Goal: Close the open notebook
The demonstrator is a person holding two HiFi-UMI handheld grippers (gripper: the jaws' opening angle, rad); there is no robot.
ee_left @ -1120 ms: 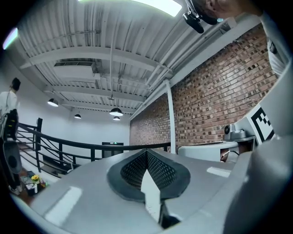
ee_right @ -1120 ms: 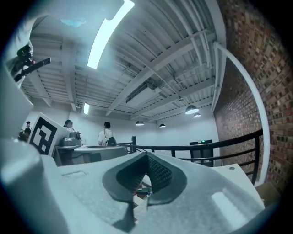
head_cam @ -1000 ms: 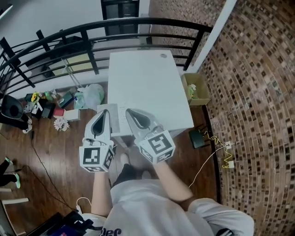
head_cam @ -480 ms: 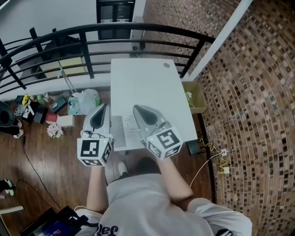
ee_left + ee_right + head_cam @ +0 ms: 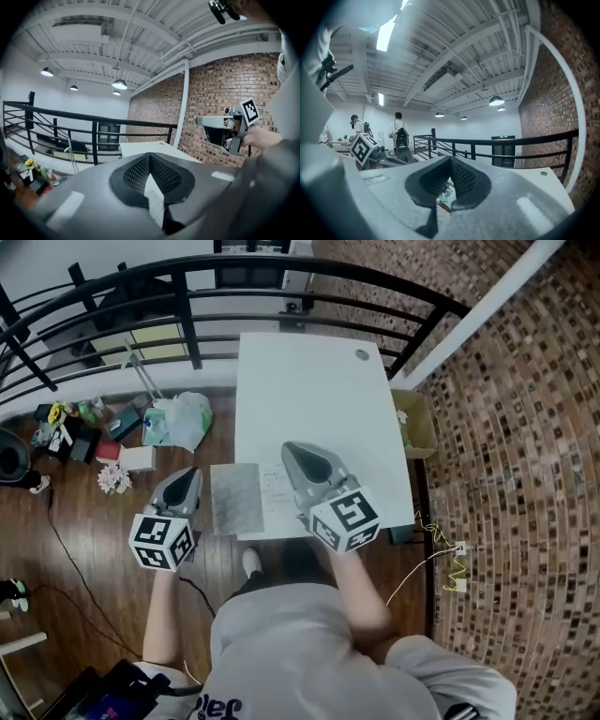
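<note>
The open notebook [image 5: 249,499] lies face up at the near left corner of the white table [image 5: 319,390], and its left page seems to reach past the table's edge. The right gripper [image 5: 292,449] hangs over the right page and hides part of it. The left gripper [image 5: 189,472] is off to the left of the notebook, over the wooden floor [image 5: 84,549]. Each gripper's own view shows its jaws closed tip to tip and holding nothing. Neither of those views shows the notebook, since the gripper bodies block it. A pale strip behind the left tips cannot be identified. The writing on the pages is too small to read.
</note>
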